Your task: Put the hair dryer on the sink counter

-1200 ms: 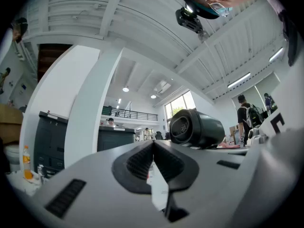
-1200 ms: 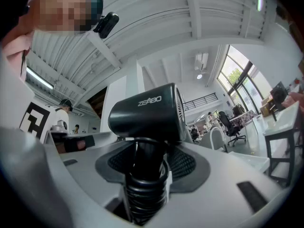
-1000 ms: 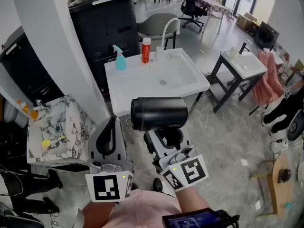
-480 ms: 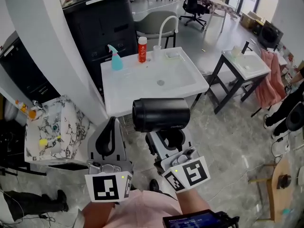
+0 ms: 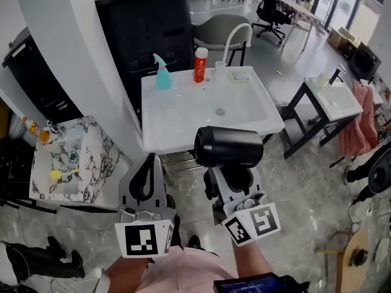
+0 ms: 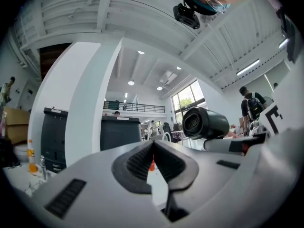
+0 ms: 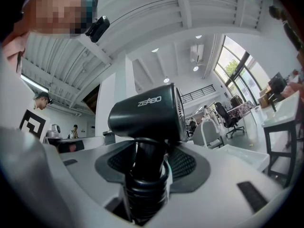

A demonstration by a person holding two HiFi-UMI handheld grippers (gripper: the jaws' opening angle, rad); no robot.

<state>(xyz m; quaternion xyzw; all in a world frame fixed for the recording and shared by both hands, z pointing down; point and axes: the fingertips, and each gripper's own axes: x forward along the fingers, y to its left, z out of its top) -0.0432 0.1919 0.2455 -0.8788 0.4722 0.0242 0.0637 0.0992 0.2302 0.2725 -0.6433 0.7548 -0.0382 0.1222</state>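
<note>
A black hair dryer [image 5: 228, 146] stands upright in my right gripper [image 5: 234, 177], whose jaws are shut on its handle [image 7: 146, 170]; its barrel [image 7: 145, 114] points left, just short of the white sink counter [image 5: 177, 112] ahead. The barrel also shows at the right of the left gripper view, hair dryer [image 6: 205, 123]. My left gripper [image 5: 145, 179] hovers beside it at the left, shut, with nothing between its pads [image 6: 153, 163]. The counter has a curved white faucet [image 5: 234, 38] and a drain [image 5: 220, 112].
On the counter's back edge stand a teal spray bottle [image 5: 162, 73], a red bottle [image 5: 199, 65] and a small soap dish [image 5: 240, 75]. A marble-patterned stand [image 5: 70, 163] is at the left, a white pillar [image 5: 67, 54] behind it, a second black-legged sink table [image 5: 330, 99] at the right.
The sink counter has shifted right and down in the head view as I came closer. Both grippers keep their hold and spacing; the hair dryer stays upright.
</note>
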